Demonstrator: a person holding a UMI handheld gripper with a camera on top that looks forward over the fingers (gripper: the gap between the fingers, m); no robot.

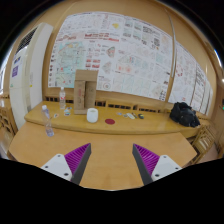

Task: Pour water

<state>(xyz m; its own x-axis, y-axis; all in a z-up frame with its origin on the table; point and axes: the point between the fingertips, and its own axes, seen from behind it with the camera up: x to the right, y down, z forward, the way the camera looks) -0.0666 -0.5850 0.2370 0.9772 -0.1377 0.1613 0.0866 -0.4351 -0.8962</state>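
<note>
Okay, your gripper (pixel 112 163) is spread wide and empty above the table (pixel 110 160). Bottle (pixel 47 122) stands far ahead to the left, white cup (pixel 92 115) beyond near the cardboard box (pixel 86 88). Go to the bottle first, centre it between the pads, then squeeze.

From my remote station I count, on the tabletop (pixel 110 165), one white cup (pixel 92 115), two clear plastic bottles (pixel 47 122) (pixel 62 99), one cardboard box (pixel 86 89) and one black bag (pixel 184 114), with four wall posters (pixel 112 45) behind.
</note>
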